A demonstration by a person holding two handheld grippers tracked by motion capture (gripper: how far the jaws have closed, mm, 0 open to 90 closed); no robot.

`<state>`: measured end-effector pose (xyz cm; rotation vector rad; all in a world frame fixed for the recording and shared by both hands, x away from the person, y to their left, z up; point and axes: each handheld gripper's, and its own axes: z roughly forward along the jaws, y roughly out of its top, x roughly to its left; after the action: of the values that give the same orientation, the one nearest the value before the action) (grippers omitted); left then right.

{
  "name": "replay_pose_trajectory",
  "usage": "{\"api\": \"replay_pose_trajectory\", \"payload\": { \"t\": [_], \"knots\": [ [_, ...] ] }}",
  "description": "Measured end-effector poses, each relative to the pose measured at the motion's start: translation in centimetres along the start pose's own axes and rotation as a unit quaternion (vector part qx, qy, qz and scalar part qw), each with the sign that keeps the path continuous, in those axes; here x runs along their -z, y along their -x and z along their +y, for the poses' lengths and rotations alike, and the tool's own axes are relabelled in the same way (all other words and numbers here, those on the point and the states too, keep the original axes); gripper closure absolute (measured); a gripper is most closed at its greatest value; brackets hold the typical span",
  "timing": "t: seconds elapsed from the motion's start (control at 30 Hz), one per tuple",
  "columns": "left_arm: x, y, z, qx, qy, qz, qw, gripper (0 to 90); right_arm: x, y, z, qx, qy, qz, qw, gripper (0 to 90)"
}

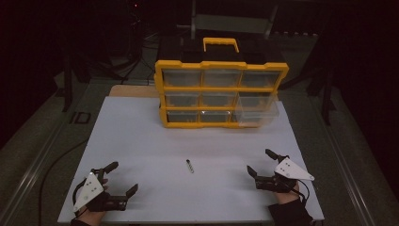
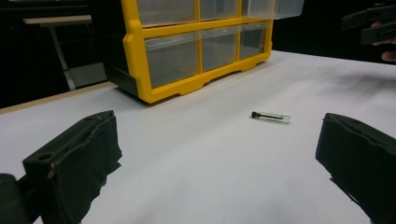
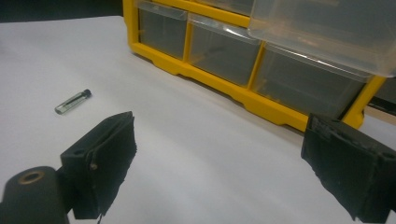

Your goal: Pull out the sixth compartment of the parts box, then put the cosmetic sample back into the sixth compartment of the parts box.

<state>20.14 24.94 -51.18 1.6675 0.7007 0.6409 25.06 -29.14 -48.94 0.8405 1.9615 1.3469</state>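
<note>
Both the left gripper [image 1: 118, 178] and right gripper [image 1: 259, 163] rest with jaws spread and empty, the small clear glass vial with a black cap [image 1: 189, 165] lying ahead between them, its contents unreadable, before the yellow-framed drawer cabinet [image 1: 220, 92].

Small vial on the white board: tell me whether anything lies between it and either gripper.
Nothing visible does. The vial lies alone on bare white board, with the left gripper and right gripper open on either side.

The small clear glass vial with a black cap [image 1: 189, 165] is too tiny to show its contents. The yellow plastic drawer cabinet [image 3: 261, 100] is cut off by the right gripper view's top edge. Its clear drawers look blurred.
</note>
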Motion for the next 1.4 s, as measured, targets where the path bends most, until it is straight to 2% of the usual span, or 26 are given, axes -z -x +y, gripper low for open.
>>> {"api": "replay_pose_trajectory", "payload": {
  "t": [0.17,0.3,0.37,0.53,0.6,0.83,1.1,1.37,1.4],
  "knots": [
    [-0.1,0.0,0.0,0.008,-0.004,-0.007,0.9999,0.3,0.1,-0.1,0.2,0.002,0.003,-0.005,1.0,10.1],
    [-0.2,0.2,0.5,0.026,-0.011,-0.008,0.9996,0.3,0.2,-0.1,0.3,0.0,0.004,-0.003,1.0,10.1],
    [-0.2,0.2,0.7,0.027,-0.009,-0.009,0.9995,0.3,0.2,-0.1,0.3,-0.001,0.004,-0.002,1.0,10.1],
    [-0.3,0.5,2.7,0.03,-0.011,-0.025,0.9992,0.3,0.2,-0.2,0.5,-0.006,0.005,0.002,1.0,10.0],
    [-0.5,0.5,3.4,0.037,-0.016,-0.036,0.9985,0.3,0.3,-0.3,0.6,-0.006,0.01,0.004,0.9999,10.0],
    [-1.4,0.4,5.7,0.025,-0.044,-0.057,0.9971,0.3,0.4,-0.4,0.9,-0.005,0.015,0.001,0.9999,10.0],
    [-2.5,-0.3,7.7,0.027,-0.049,-0.084,0.9949,0.3,0.6,-0.5,1.0,-0.007,0.018,0.004,0.9998,10.1],
    [-4.6,-0.5,9.3,0.012,-0.068,-0.104,0.9922,0.3,0.5,-0.6,1.1,-0.005,0.021,0.006,0.9997,10.1],
    [-5.4,-0.6,9.5,0.011,-0.073,-0.108,0.9915,0.3,0.5,-0.7,1.1,-0.006,0.021,0.007,0.9997,10.1]
  ]
}}
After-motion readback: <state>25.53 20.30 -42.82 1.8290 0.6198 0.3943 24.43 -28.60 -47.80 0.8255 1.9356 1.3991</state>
